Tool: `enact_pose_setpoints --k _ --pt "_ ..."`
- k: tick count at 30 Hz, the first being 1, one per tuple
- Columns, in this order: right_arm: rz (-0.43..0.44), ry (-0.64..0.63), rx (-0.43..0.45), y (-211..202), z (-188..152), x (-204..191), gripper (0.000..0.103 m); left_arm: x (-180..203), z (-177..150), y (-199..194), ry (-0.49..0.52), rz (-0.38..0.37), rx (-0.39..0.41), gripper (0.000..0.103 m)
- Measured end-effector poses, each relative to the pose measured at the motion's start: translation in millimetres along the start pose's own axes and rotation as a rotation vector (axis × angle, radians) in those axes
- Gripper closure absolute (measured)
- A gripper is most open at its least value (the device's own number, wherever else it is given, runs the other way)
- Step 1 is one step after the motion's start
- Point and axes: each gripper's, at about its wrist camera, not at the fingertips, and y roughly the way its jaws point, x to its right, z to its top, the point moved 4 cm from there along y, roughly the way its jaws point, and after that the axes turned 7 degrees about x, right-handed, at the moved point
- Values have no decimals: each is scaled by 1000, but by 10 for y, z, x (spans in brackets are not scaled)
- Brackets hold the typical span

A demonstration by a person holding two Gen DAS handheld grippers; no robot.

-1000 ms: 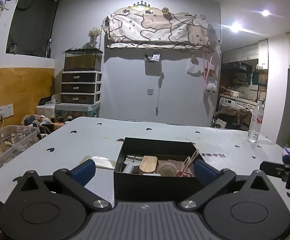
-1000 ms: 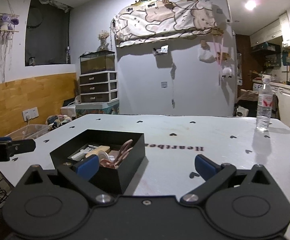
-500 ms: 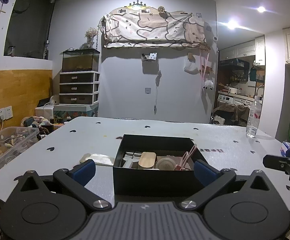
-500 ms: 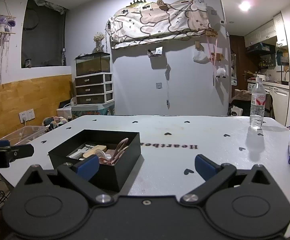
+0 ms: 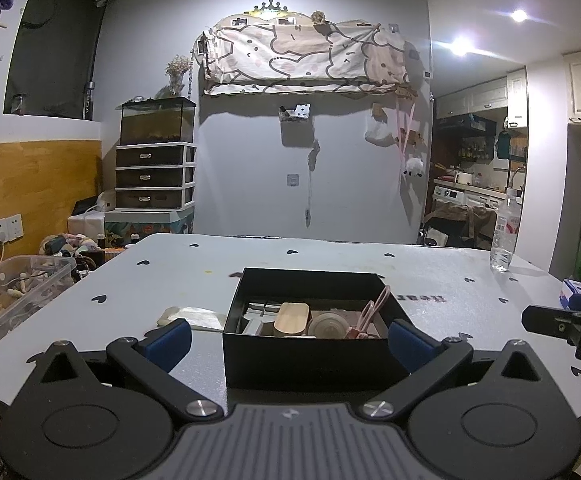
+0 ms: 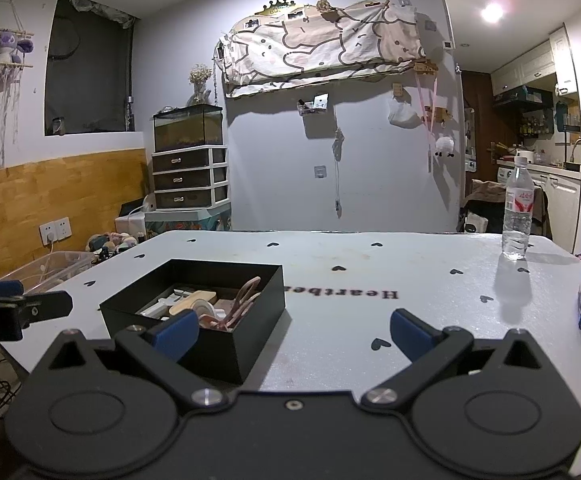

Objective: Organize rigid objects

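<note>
Two claws spread wide, both empty: left claw [image 5: 288, 338] faces black box [image 5: 310, 356]; right claw [image 6: 292, 330] beside it.

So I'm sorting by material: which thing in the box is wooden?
The tan rounded wooden block in the black box, between the white pieces and the tape roll.

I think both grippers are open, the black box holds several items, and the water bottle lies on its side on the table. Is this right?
One detail is wrong: the water bottle stands upright on the table, as the right wrist view shows. Both grippers are open, and the black box does hold several items.
</note>
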Motion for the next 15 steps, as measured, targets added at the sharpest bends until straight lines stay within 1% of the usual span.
enact_pose_setpoints --k 15 --pt "-1 1 0 2 0 5 0 10 -5 2 0 1 -3 0"
